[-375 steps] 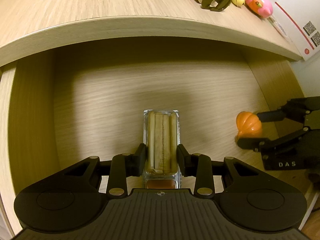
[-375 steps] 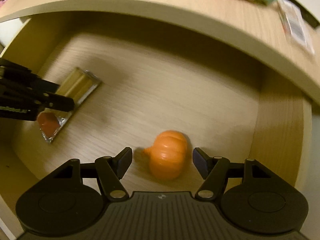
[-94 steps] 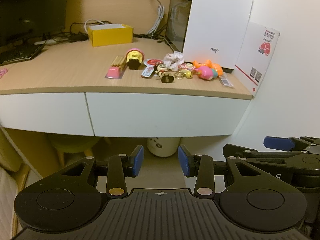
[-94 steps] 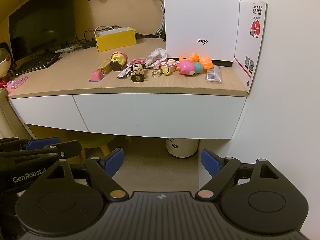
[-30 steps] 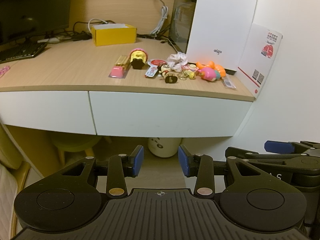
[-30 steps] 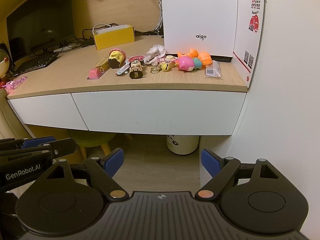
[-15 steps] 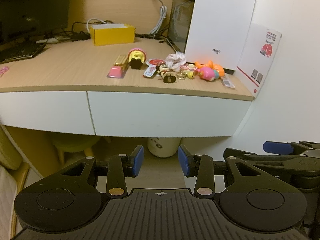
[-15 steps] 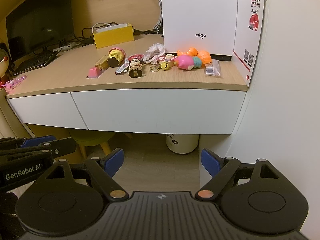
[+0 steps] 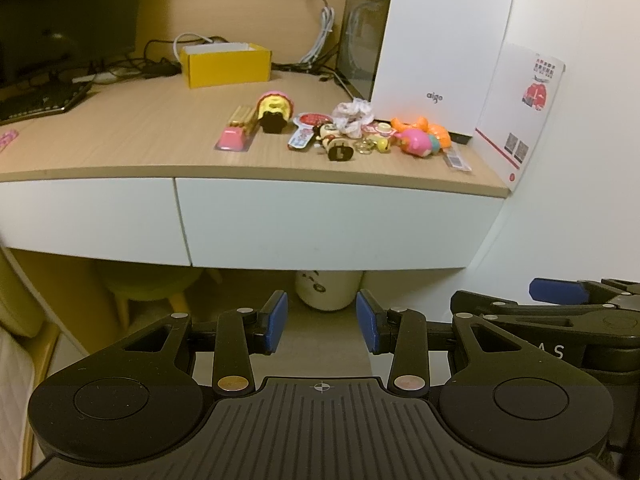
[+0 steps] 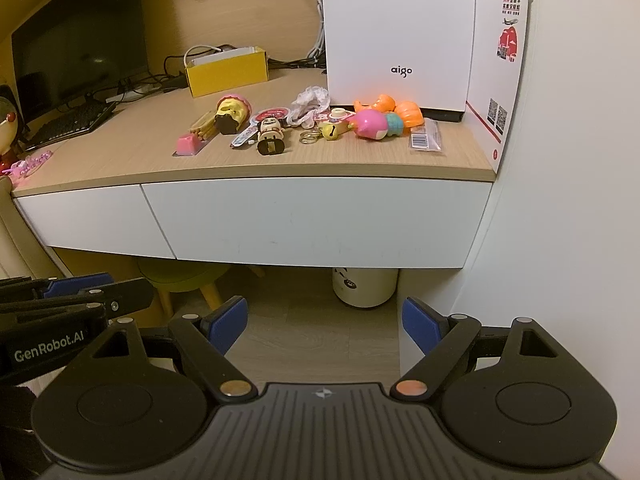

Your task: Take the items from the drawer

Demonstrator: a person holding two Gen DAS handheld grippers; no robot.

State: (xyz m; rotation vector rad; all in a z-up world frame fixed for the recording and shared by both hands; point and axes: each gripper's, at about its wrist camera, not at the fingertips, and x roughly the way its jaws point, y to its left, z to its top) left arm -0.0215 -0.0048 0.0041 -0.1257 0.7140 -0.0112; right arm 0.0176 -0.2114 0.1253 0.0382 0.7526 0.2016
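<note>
With both tongs held back from the bench (image 10: 132, 152), the white drawer (image 10: 312, 220) front sits flush under the bench edge, closed. Left tongs (image 9: 320, 322): pads apart, nothing between. Right tongs (image 10: 323, 320): pads wider apart, also empty. In the right wrist view the left tongs sit just to the left, close alongside.

Items are up on the bench top, clustered mid to right: stick snack pack (image 10: 196, 136) leftmost, yellow-pink toy (image 10: 232, 114) behind it, small figurine (image 10: 271, 136) nearest the front edge, key rings (image 10: 310, 136), pink toy (image 10: 370, 125), orange pumpkin (image 10: 408, 114) against the white box (image 10: 396, 32), barcode packet (image 10: 426, 138) far right. Bare bench strip along the front edge is narrow near the figurine, wide on the left side. White wall (image 10: 568, 160) closes off the right end. Below the drawer: open floor, white bin (image 10: 364, 286), green stool (image 10: 184, 276).
</note>
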